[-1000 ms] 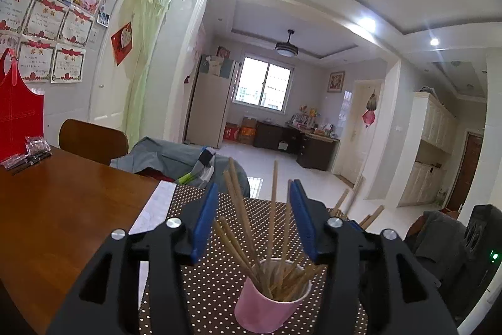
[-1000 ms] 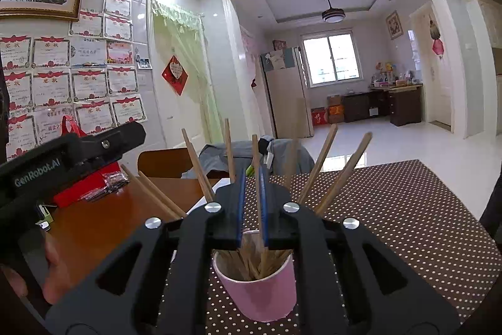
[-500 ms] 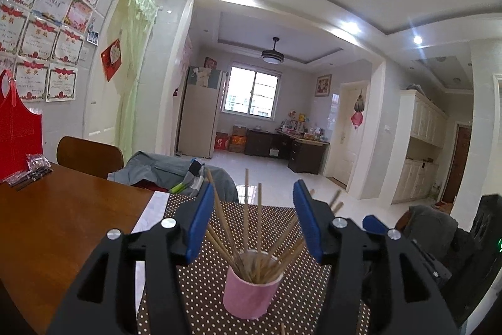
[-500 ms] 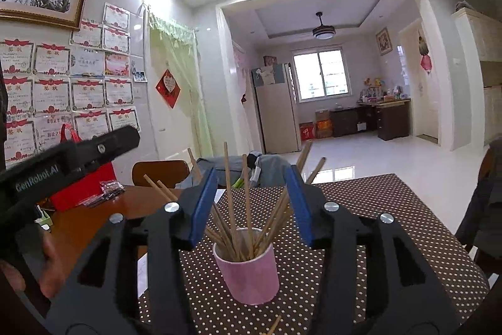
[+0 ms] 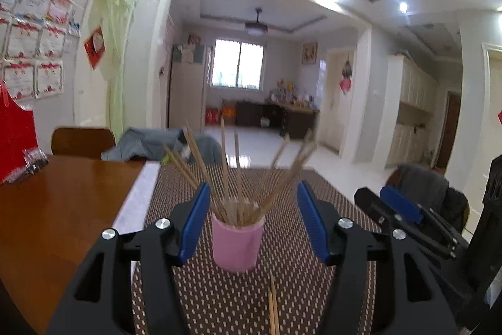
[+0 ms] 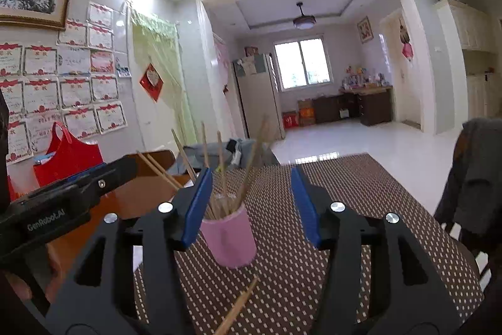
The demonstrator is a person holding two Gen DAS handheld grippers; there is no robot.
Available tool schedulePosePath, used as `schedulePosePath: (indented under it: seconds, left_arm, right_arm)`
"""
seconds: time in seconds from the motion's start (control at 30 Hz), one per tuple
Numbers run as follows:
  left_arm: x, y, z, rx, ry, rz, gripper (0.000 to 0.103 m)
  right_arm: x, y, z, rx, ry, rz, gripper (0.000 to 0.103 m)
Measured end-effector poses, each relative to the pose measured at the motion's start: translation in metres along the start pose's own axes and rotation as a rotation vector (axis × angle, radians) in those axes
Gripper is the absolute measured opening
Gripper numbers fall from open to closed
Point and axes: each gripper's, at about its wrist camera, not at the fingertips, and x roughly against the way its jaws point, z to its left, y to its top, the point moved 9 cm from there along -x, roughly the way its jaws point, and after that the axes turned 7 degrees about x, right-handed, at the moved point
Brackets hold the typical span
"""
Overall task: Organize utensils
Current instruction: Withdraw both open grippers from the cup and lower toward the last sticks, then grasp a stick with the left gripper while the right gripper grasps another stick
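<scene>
Chopsticks [image 5: 233,178] fan from pink cup [image 5: 237,244]; both grippers' jaws opening, nothing gripped, w/ cup beyond them.

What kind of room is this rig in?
Most likely a home dining area open to a living room: a wooden dining table with a dotted placemat, framed certificates on the wall, and a fridge beyond the archway.
</scene>
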Motion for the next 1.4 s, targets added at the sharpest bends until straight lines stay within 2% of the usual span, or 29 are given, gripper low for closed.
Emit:
schedulePosePath:
  seconds: [0.3, 0.47, 0.6, 0.9, 1.2, 1.4]
  left_arm:
    - [-0.040, -0.077, 0.025, 0.037, 0.031, 0.345, 0.059]
    - [-0.056, -0.134, 0.032, -0.043, 0.053, 0.544, 0.059]
    - [-0.059, -0.166, 0.030, -0.096, 0.051, 0.631, 0.059]
    - [-0.062, -0.198, 0.021, -0.171, 0.040, 0.711, 0.059]
    - [-0.068, -0.196, 0.013, -0.193, 0.054, 0.714, 0.060]
    - [-0.074, -0.192, 0.019, -0.180, 0.064, 0.755, 0.060]
  right_arm:
    - [-0.009, -0.058, -0.024, -0.055, -0.033, 0.210, 0.059]
    - [-0.015, -0.092, -0.032, -0.080, -0.038, 0.320, 0.061]
    - [-0.016, -0.112, -0.035, -0.091, -0.040, 0.385, 0.062]
    - [-0.020, -0.137, -0.034, -0.091, -0.031, 0.479, 0.064]
    - [-0.027, -0.146, -0.032, -0.090, -0.022, 0.534, 0.067]
    - [-0.031, -0.150, -0.027, -0.076, -0.012, 0.571, 0.067]
